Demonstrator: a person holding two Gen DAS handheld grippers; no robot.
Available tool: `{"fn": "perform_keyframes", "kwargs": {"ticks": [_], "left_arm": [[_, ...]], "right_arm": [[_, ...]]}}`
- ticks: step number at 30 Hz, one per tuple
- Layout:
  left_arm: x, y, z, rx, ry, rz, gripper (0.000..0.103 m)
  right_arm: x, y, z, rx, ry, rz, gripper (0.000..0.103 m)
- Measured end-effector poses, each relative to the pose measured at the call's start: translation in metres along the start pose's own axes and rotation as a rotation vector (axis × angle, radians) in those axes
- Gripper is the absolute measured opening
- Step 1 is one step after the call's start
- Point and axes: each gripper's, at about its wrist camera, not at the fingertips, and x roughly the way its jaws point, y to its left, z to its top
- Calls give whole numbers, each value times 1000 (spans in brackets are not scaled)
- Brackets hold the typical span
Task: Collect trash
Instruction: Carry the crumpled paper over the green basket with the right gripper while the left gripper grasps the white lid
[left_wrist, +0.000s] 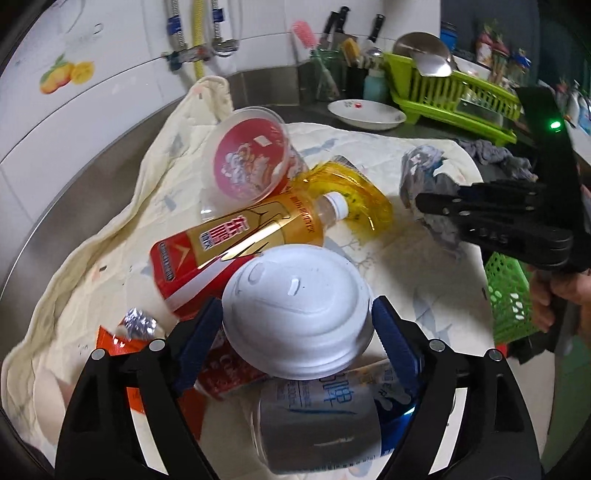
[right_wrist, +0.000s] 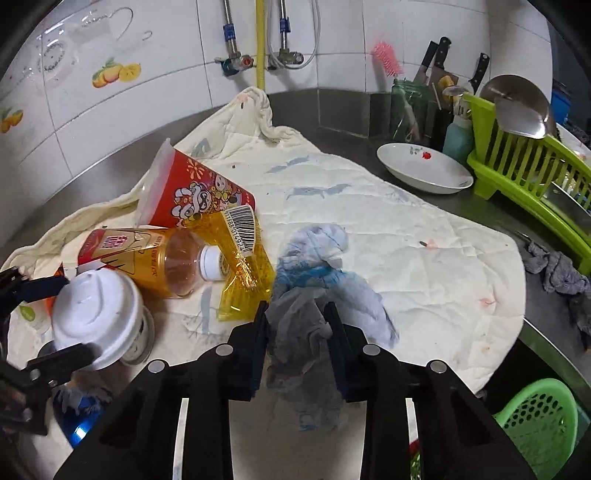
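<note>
- Jaws of the left gripper (left_wrist: 297, 325) stand apart on either side of the white-lidded paper cup (left_wrist: 297, 314); whether the blue pads press its wall cannot be told (the lid hides the contact).
- Jaws of the right gripper (right_wrist: 297, 325) are clamped on the crumpled blue-grey tissue (right_wrist: 314, 291), which bulges up between them at lower centre of the right wrist view.
- That cup sits low in the left wrist frame, its lid facing the camera and its long axis pointing roughly up toward the lens, so I judge a short closing is all the grasp needs.
- Behind it, toward upper centre, lie the amber bottle (left_wrist: 243, 236), the red cup (left_wrist: 251, 162) and the yellow wrapper (left_wrist: 354, 195), all on the cream quilted cloth (left_wrist: 110, 229).
- At lower right of the right wrist view a green basket (right_wrist: 539, 417) shows, nearer the right gripper, likely where the trash goes.
</note>
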Motion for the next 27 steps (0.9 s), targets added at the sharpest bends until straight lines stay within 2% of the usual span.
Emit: {"fn": "perform_keyframes", "kwargs": {"ticks": [3, 15, 19, 27], "left_arm": [[2, 0, 2, 12, 3, -1, 86], [14, 3, 7, 33, 21, -9, 84], [12, 2, 4, 39, 4, -2, 83], [-3, 8, 0, -13, -39, -20, 83]], "right_arm": [[-11, -2, -3, 1, -16, 0, 29], [-46, 0, -17, -26, -60, -13, 29], [-54, 1, -21, -23, -66, -4, 29], [-67, 0, -34, -7, -71, 3, 29]]}}
